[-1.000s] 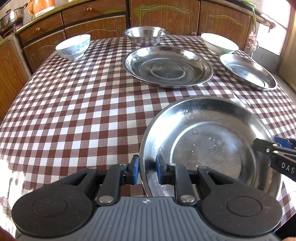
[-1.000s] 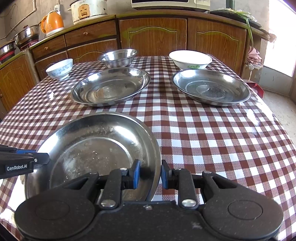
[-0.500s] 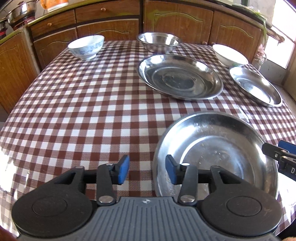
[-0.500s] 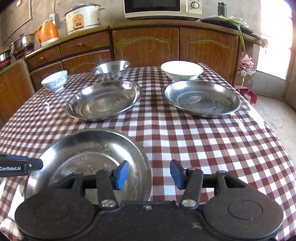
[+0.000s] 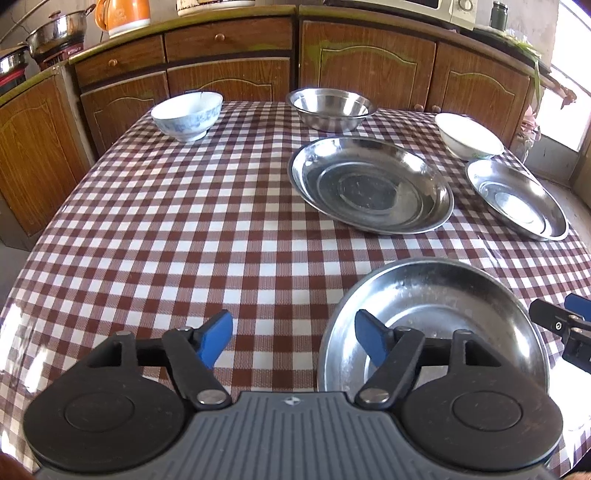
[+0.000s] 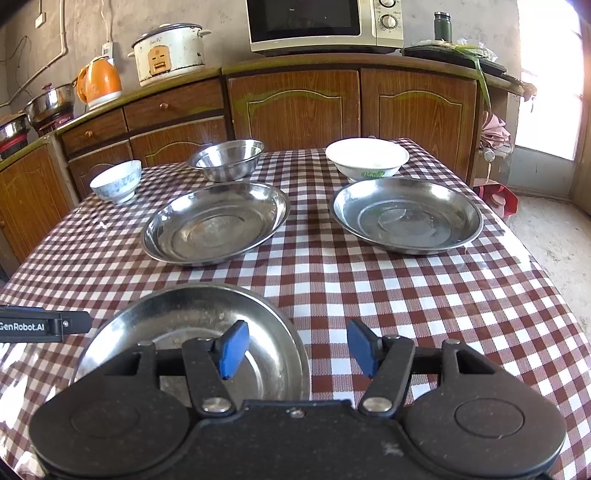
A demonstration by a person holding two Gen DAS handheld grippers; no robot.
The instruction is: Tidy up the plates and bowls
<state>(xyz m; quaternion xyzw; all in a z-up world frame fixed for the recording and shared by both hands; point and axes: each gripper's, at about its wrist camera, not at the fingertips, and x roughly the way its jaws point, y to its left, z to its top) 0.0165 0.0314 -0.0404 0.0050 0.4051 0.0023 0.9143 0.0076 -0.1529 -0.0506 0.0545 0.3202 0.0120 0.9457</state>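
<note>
The near steel plate (image 5: 436, 317) (image 6: 192, 317) lies on the checked tablecloth (image 5: 184, 240). My left gripper (image 5: 291, 334) straddles its left rim, jaws opening, pads clear of the metal. My right gripper (image 6: 297, 343) straddles its right rim, jaws also opening, touching nothing. Each gripper shows in the other's view, the right gripper (image 5: 561, 325) and the left gripper (image 6: 37, 326). Farther back lie a middle steel plate (image 5: 369, 184) (image 6: 218, 221) and a right steel plate (image 5: 517, 199) (image 6: 406, 214). Behind them stand a steel bowl (image 5: 330, 109) (image 6: 227, 158), a blue-patterned bowl (image 5: 186, 114) (image 6: 116, 181) and a white bowl (image 5: 469, 136) (image 6: 367, 158).
Wooden cabinets (image 6: 295, 107) wrap the table's far and left sides. Their counter carries an orange kettle (image 6: 99, 86), a rice cooker (image 6: 168, 51) and a microwave (image 6: 325, 22). Bare cloth spreads across the table's left half. A bright doorway (image 6: 550, 74) opens at the right.
Both grippers' jaws have spread apart from the near plate's rim, which they gripped a second ago. The plate now rests free on the cloth, and both views show more of the room.
</note>
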